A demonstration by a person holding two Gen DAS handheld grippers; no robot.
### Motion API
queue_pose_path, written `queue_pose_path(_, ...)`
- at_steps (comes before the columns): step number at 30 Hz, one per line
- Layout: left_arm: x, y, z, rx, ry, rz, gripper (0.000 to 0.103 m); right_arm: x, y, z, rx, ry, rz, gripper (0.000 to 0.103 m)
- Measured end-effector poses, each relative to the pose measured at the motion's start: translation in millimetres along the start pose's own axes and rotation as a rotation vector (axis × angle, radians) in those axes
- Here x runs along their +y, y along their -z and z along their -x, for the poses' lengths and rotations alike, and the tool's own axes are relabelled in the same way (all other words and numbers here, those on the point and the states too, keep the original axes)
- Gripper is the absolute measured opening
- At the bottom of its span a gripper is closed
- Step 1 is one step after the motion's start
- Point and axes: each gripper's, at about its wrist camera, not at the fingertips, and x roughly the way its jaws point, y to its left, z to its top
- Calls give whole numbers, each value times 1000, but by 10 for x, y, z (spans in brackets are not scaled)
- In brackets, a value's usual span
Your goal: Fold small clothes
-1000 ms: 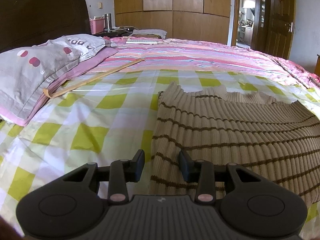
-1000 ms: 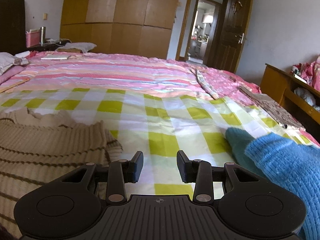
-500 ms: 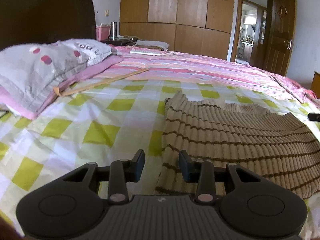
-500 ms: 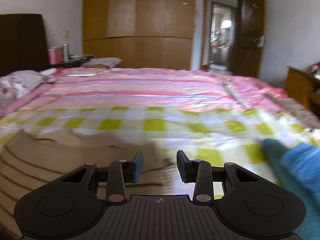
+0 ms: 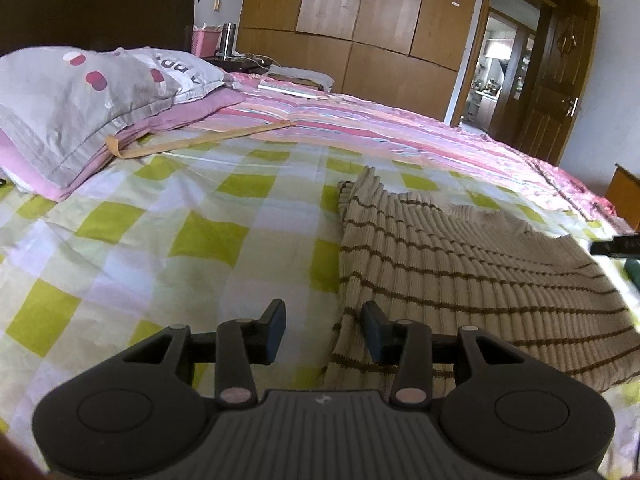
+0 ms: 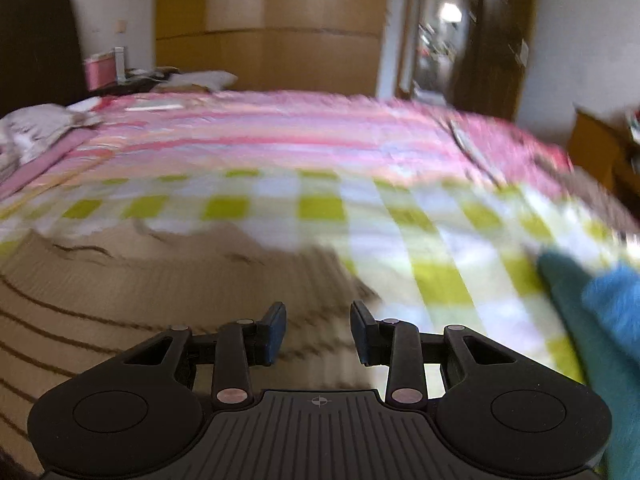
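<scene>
A beige ribbed knit garment with thin brown stripes [image 5: 460, 264] lies flat on the green-and-white checked bedsheet [image 5: 168, 216]. My left gripper [image 5: 323, 326] is open and empty, low over the garment's near left edge. The garment also shows in the right wrist view [image 6: 140, 292], blurred. My right gripper [image 6: 318, 328] is open and empty, over the garment's near right part. The tip of the right gripper shows at the right edge of the left wrist view [image 5: 618, 246].
A blue knit item [image 6: 600, 320] lies on the sheet at the right. A grey pillow [image 5: 80, 100] on a pink one sits at the left. A pink striped quilt [image 5: 380, 128] covers the far bed. Wardrobe [image 5: 360, 28] and doorway [image 5: 504, 64] stand behind.
The right gripper has swung left, from over the bare sheet to over the garment's right part. The left gripper has shifted slightly left and tilted. Both stay open.
</scene>
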Motion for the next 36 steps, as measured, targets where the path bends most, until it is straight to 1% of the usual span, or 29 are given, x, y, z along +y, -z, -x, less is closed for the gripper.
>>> queue_pose_path(2,32,-1,26,2,15,23,47,226,-112,68,-22,-44,38,34)
queue_pose_path(6,62,-4,60,12,46,52,48,766,-281,115,-6,-171,85,37)
queue_pose_path(10,78,20,76,27,85,72,48,1316,-439,33,69,-306,104,40)
queue_pose_path(12,75,46,71,41,106,74,48,1564,-486,-29,104,-347,117,40)
queue_pose_path(14,58,71,73,50,126,69,48,1832,-516,-81,126,-366,142,42)
queue_pose_path(17,40,91,80,55,144,62,48,2146,-549,-180,168,-381,164,47)
queue_pose_path(21,56,90,68,61,162,77,48,2434,-569,-321,217,-369,206,49)
queue_pose_path(24,74,93,42,63,160,83,48,2625,-551,-426,264,-342,254,50)
queue_pose_path(26,96,102,20,68,159,92,48,2734,-523,-498,288,-303,292,51)
queue_pose_path(30,109,110,5,68,164,95,48,2865,-451,-603,293,-240,361,52)
queue_pose_path(33,101,120,2,65,169,89,49,2865,-419,-634,291,-236,367,53)
queue_pose_path(36,81,137,-11,68,168,80,50,2823,-432,-675,294,-240,358,46)
